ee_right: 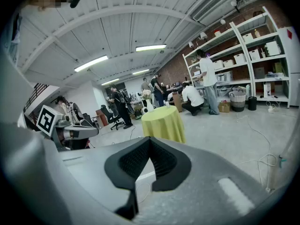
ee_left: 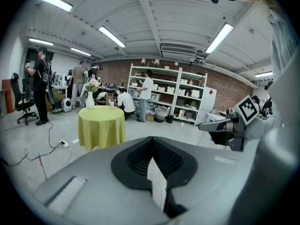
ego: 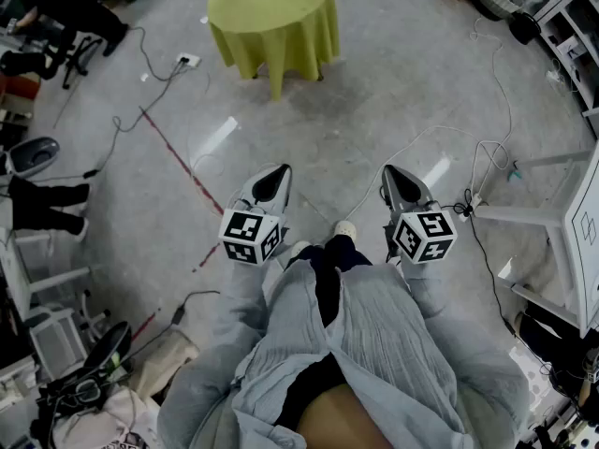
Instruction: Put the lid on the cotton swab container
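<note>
Both grippers are held low in front of the person, over bare floor. My left gripper (ego: 278,170) (ee_left: 152,140) is shut with nothing between its pads. My right gripper (ego: 391,171) (ee_right: 150,139) is shut and empty too. Each shows in the other's view: the right gripper (ee_left: 220,125) and the left gripper (ee_right: 79,131). A round table with a yellow-green cloth (ego: 271,21) (ee_left: 101,125) (ee_right: 164,122) stands a few steps ahead. On it are a white vase (ee_left: 89,100) (ee_right: 149,105) and a small object (ee_left: 111,104), too small to identify. No cotton swab container or lid can be made out.
Cables and a power strip (ego: 188,61) lie on the concrete floor, crossed by a red tape line (ego: 182,162). A white table frame (ego: 562,213) stands at the right. White shelves (ee_left: 173,95) line the brick back wall. Several people stand or crouch beyond the table.
</note>
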A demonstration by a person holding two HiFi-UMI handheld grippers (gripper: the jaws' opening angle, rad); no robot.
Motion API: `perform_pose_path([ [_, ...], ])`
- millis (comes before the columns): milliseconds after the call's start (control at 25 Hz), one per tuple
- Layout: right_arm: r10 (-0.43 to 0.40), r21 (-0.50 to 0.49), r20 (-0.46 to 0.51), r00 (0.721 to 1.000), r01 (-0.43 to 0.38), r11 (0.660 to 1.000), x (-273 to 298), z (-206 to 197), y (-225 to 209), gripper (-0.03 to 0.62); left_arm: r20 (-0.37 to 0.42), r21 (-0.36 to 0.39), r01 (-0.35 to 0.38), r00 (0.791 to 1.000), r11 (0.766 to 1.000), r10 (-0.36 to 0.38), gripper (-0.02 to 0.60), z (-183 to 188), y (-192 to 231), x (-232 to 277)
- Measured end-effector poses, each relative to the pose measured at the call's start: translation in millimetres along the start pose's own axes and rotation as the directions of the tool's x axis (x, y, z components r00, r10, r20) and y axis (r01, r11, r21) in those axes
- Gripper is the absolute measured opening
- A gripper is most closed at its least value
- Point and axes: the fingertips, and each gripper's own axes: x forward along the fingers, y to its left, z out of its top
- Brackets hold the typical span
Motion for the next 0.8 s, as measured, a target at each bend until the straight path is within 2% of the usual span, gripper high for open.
perform_pose_path([
  [360,-0.023,0.023,0.038,0.999,0.022,0.999,-7,2,43,0.002,0.015,0.012,0.017,1.000,1.000,-0.018,0.020,-1,7,-37],
  [520,0.002,0.008,0.038,0.999,-0.002,1.000,2,5,55,0.002,0.026,0.019,0.016,1.000,1.000,-0.016,0.020,1,9,-39],
  [640,0.032,-0.017,0.039,0.999,-0.032,0.999,6,12,56,0.002,0.039,0.009,-0.006,0.999,1.000,0.005,0.020,5,11,-32],
  [800,0.084,-0.052,0.028,0.996,-0.082,0.995,11,19,48,0.002,0.062,-0.003,-0.070,0.996,0.998,0.070,0.020,9,15,-21],
])
